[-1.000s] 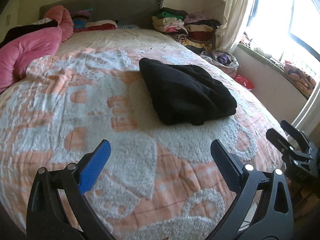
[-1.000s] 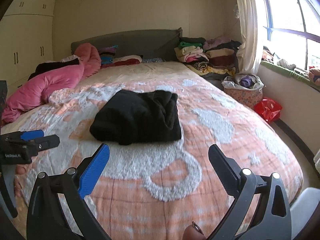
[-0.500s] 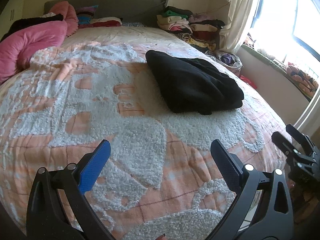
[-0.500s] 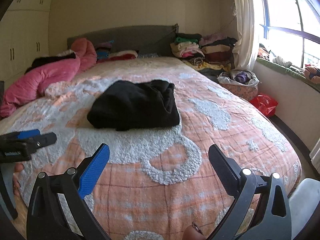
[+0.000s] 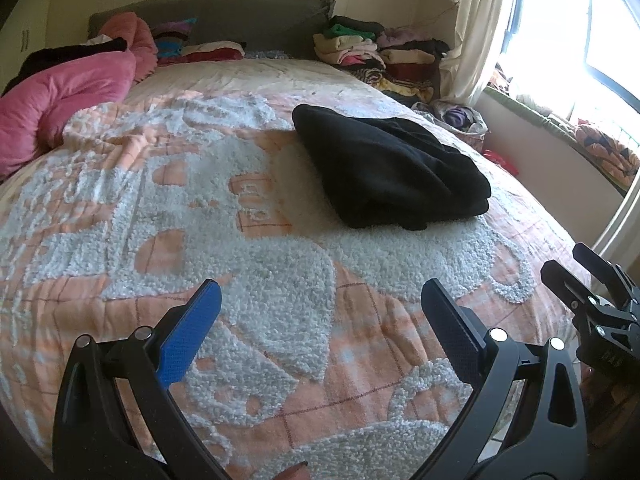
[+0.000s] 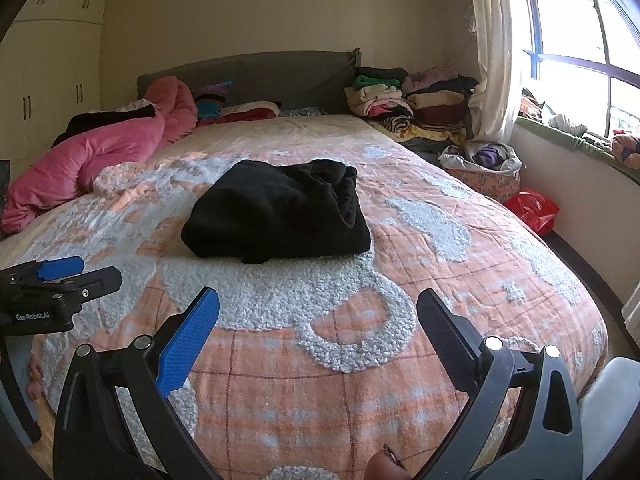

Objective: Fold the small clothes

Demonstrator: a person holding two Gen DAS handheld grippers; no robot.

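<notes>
Though its layers merge into one dark mass with no seams readable, the folded black garment [image 5: 392, 172] lies mid-bed on the orange-and-white bedspread [image 5: 260, 264], well ahead of both claws. The left gripper [image 5: 320, 308] and right gripper [image 6: 318, 316] gape wide, holding nothing. Only the right view shows the wardrobe [image 6: 44, 80] and red bag [image 6: 532, 208]; stacked clothes [image 6: 400, 100] sit by the headboard.
</notes>
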